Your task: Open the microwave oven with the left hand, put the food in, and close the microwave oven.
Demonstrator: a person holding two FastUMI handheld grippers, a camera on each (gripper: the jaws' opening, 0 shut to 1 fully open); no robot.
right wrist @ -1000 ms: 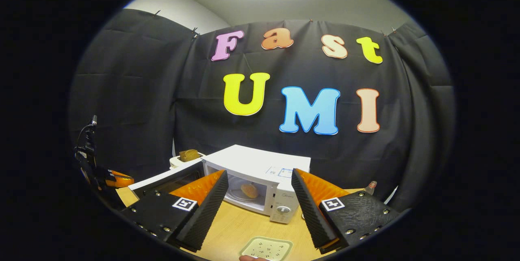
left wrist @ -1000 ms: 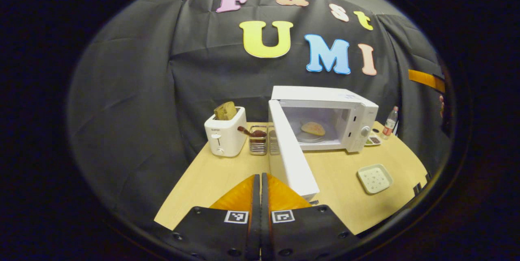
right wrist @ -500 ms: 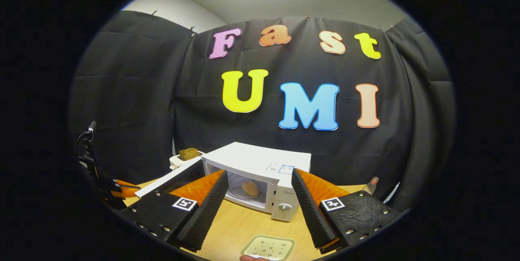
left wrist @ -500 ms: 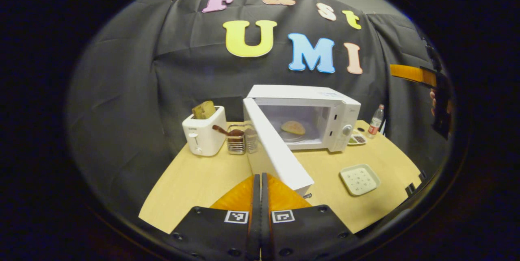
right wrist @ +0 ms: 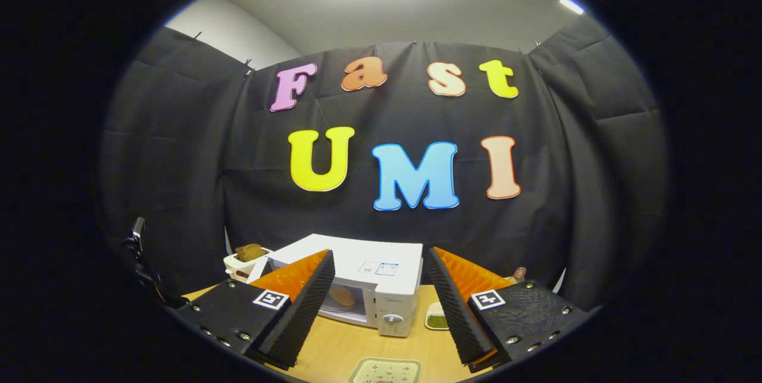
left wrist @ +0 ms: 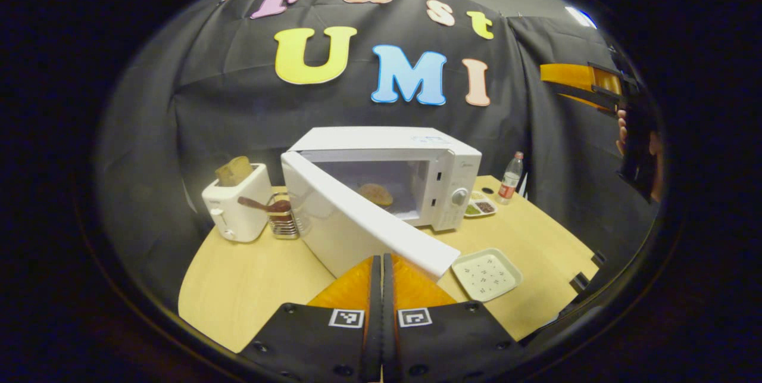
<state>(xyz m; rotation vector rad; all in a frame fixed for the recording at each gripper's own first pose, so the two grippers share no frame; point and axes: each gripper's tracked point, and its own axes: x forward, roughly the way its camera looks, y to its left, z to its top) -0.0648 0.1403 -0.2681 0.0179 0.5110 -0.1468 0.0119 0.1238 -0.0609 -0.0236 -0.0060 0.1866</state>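
The white microwave (left wrist: 387, 142) stands at the back of the table. Its door (left wrist: 351, 225) hangs partly open, swung out toward me. A flat round piece of food (left wrist: 375, 193) lies on the turntable inside. My left gripper (left wrist: 382, 261) is shut with nothing in it, and its tips are at the outer face of the door near its free edge. Whether they touch it I cannot tell. My right gripper (right wrist: 378, 253) is open and empty, held high and back from the microwave (right wrist: 363, 264). The food (right wrist: 342, 295) shows through the opening. The right gripper (left wrist: 574, 80) is also at the upper right, in a hand (left wrist: 624, 133).
A white toaster (left wrist: 233, 201) with bread stands left of the microwave, beside a wire caddy (left wrist: 283, 219) with a spoon. A square patterned plate (left wrist: 487, 265) lies on the table front right. A small dish (left wrist: 481, 207) and a bottle (left wrist: 511, 177) are right of the microwave.
The microwave door has swung from wide open toward the cavity. My left gripper has moved left round its outer side, still shut. The right gripper has risen and stays open.
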